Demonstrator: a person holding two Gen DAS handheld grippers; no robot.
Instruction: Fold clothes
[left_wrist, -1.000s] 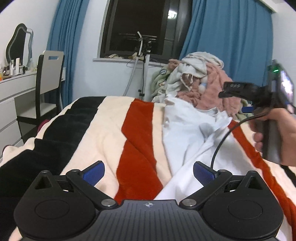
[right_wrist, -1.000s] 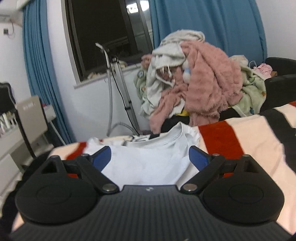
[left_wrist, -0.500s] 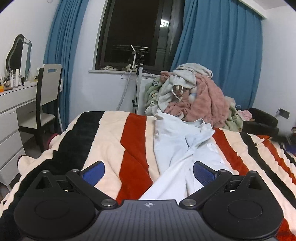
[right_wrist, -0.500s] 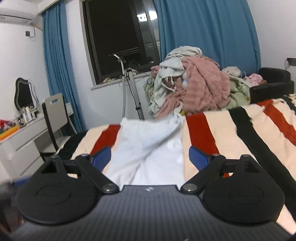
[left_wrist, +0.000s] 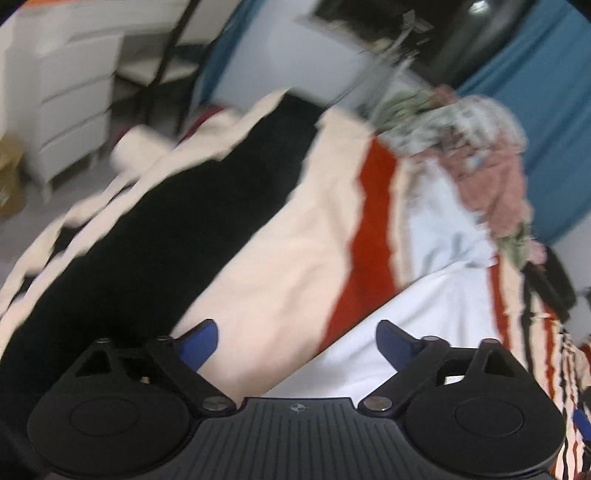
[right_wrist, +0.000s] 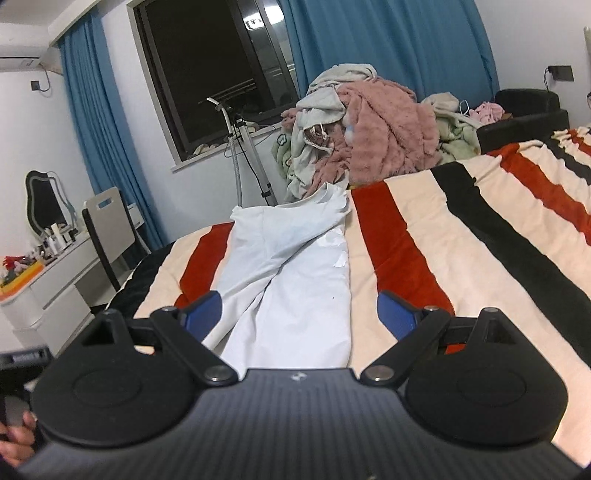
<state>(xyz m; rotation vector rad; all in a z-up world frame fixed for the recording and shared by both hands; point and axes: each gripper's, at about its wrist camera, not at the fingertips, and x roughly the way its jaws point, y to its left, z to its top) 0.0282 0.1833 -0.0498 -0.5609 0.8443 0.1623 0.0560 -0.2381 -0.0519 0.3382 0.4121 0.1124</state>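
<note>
A white T-shirt (right_wrist: 295, 266) lies lengthwise on the striped blanket (right_wrist: 461, 236), both sides folded in to a narrow strip, collar at the far end. My right gripper (right_wrist: 300, 310) hangs open above its near hem, nothing between its blue-tipped fingers (right_wrist: 397, 314). The left wrist view is blurred and tilted; there the T-shirt (left_wrist: 436, 295) lies to the right. My left gripper (left_wrist: 295, 341) is open and empty over the cream and red stripes, near the shirt's left edge.
A heap of pink, grey and green laundry (right_wrist: 369, 129) sits at the bed's far end. A garment steamer pole (right_wrist: 251, 147) stands by the dark window. A white dresser (right_wrist: 55, 273) and chair (right_wrist: 110, 229) stand left. A hand (right_wrist: 14, 439) shows at bottom left.
Both grippers have drawn back from the T-shirt toward its near hem. The left gripper has swung left and rolled, blurring its view. The shirt now lies flat as a narrow strip.
</note>
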